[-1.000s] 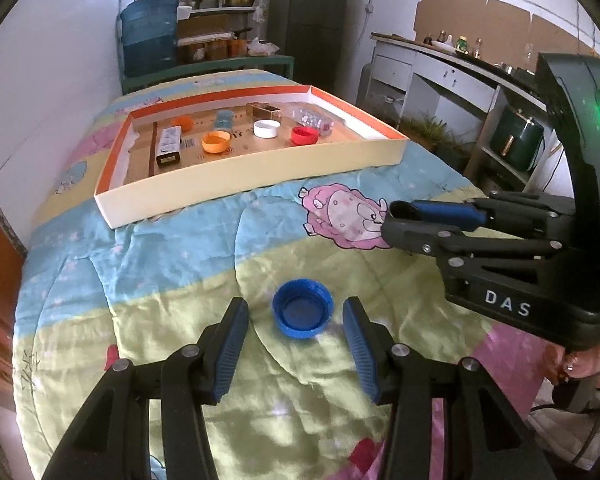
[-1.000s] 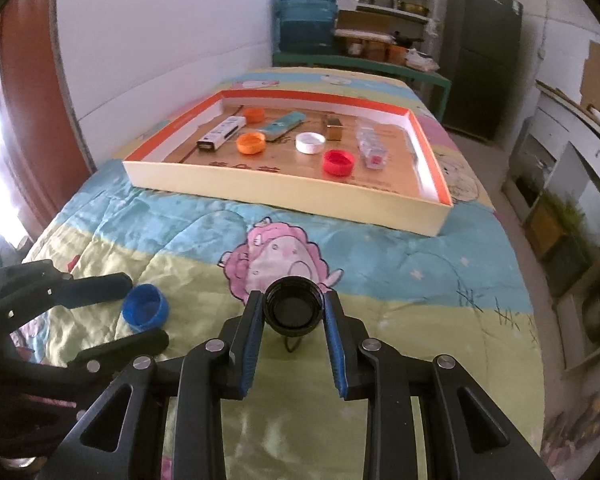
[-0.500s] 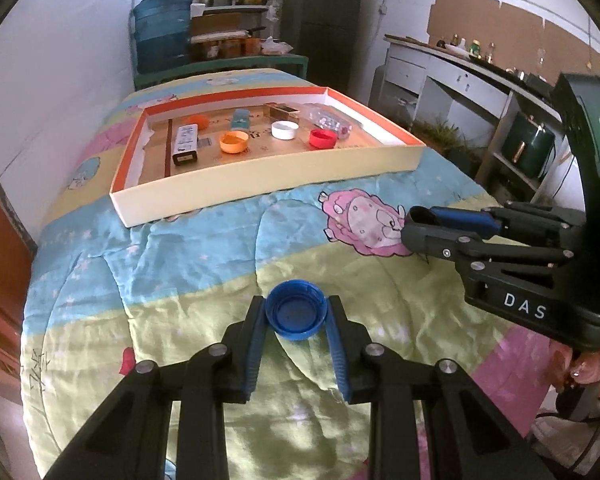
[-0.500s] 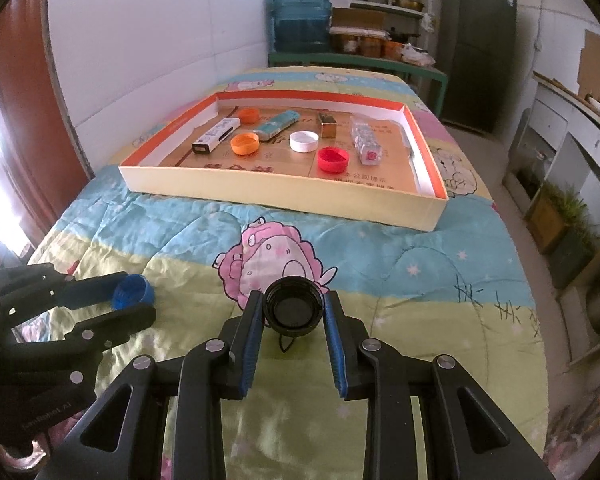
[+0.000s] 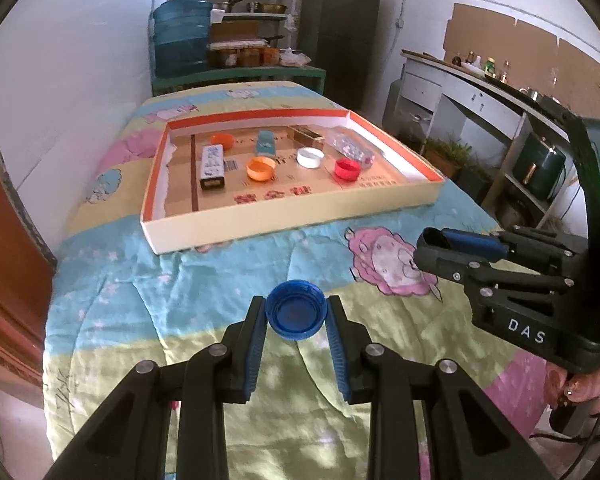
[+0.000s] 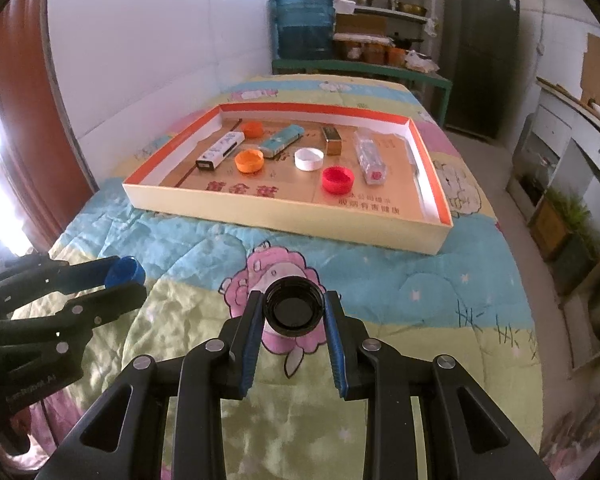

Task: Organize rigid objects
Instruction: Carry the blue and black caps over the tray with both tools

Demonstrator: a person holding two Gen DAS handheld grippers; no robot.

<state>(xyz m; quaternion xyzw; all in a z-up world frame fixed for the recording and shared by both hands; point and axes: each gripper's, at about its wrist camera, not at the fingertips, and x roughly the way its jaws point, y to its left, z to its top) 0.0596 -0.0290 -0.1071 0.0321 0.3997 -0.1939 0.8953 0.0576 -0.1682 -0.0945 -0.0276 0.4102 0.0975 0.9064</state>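
Left gripper (image 5: 296,317) just went from spread either side of the blue bottle cap (image 5: 296,315) to clamped on it; the jaws finished closing within the last second and the pads now press both sides of the cap. In the right wrist view the cap (image 6: 125,272) sits between the left gripper's fingers, looking clear of the quilt, so I read it as picked up, not just pinched in place. The tray also sits fuller and more centred in the left view than a second ago.

Right gripper (image 6: 293,311) unchanged: clenched on the black bottle cap (image 6: 293,309), open side facing the camera, held above the pink sheep print on the bed quilt (image 6: 380,280).

What that means: both loose caps are now in hand and I see no other loose items on the quilt. Next step, as I judge it, is carrying both to the tray.

Container: shallow cardboard box tray (image 6: 284,224), orange inner rim, lying on the quilt beyond both grippers. Inside:
- white cap (image 6: 309,159)
- red cap (image 6: 338,179)
- two orange caps, near (image 6: 249,161) and far (image 6: 253,129)
- white and black box (image 6: 220,151)
- teal box (image 6: 281,141)
- small brown box (image 6: 332,141)
- clear plastic case (image 6: 371,160)

Free floor remains along the tray's near edge, enough for both caps.
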